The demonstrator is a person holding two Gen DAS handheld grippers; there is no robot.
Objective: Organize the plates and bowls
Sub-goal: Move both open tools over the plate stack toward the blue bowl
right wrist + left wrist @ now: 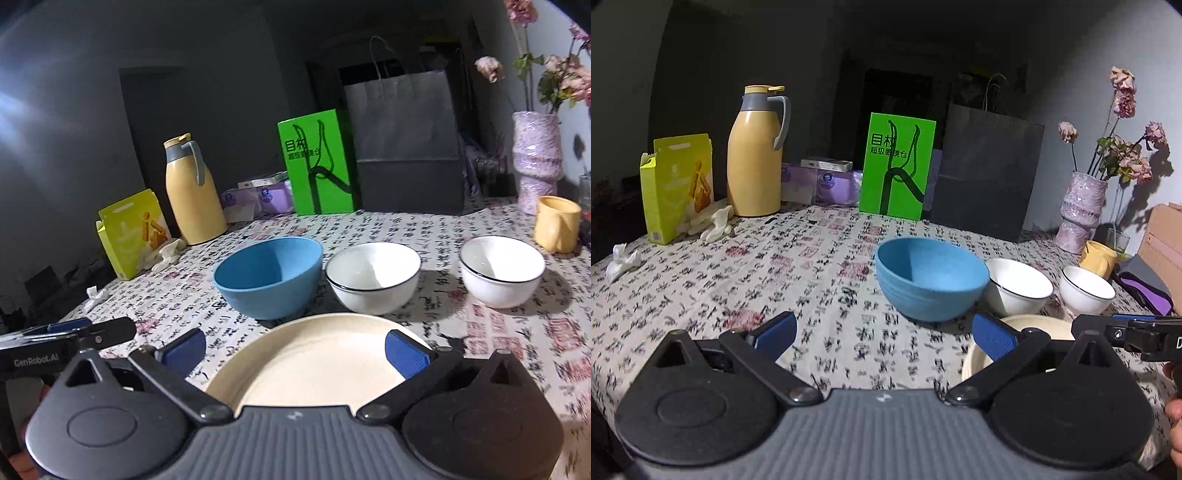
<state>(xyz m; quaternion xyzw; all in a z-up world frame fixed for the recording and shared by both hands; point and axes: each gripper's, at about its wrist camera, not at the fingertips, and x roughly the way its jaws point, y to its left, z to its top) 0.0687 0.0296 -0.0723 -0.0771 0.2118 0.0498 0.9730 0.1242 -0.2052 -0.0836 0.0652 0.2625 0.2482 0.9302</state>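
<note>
**Right wrist view: crockery on the tabletop, nothing yet gathered**

Item 1. Cream plate (pixel 317 362): lies flat at the near edge of the patterned tabletop (pixel 517 332), directly ahead of the right gripper (pixel 295 350). Its fingers are spread wide, one to each side above the plate, grasping nothing.

Item 2. Blue bowl (pixel 267 277): upright, just behind the plate on the left.

Item 3. White bowl (pixel 373 277), black-rimmed: upright, beside the blue bowl and close to it.

Item 4. Second white bowl (pixel 502 271): upright, set apart to the right, near a yellow mug (pixel 556 223).

Item 5. Left gripper (pixel 884 332): fingers released and empty, hovering over bare cloth to the left of the plate, aimed toward the blue bowl.

Status, as judged: opening step; no bowl is nested and no piece lifted. The right gripper looks set on the plate.

Next move calls for: lowering one finger under or over the plate rim and closing on that thin edge. Alternatively, nest the two matching white bowls first, gripping one by its wall.
</note>
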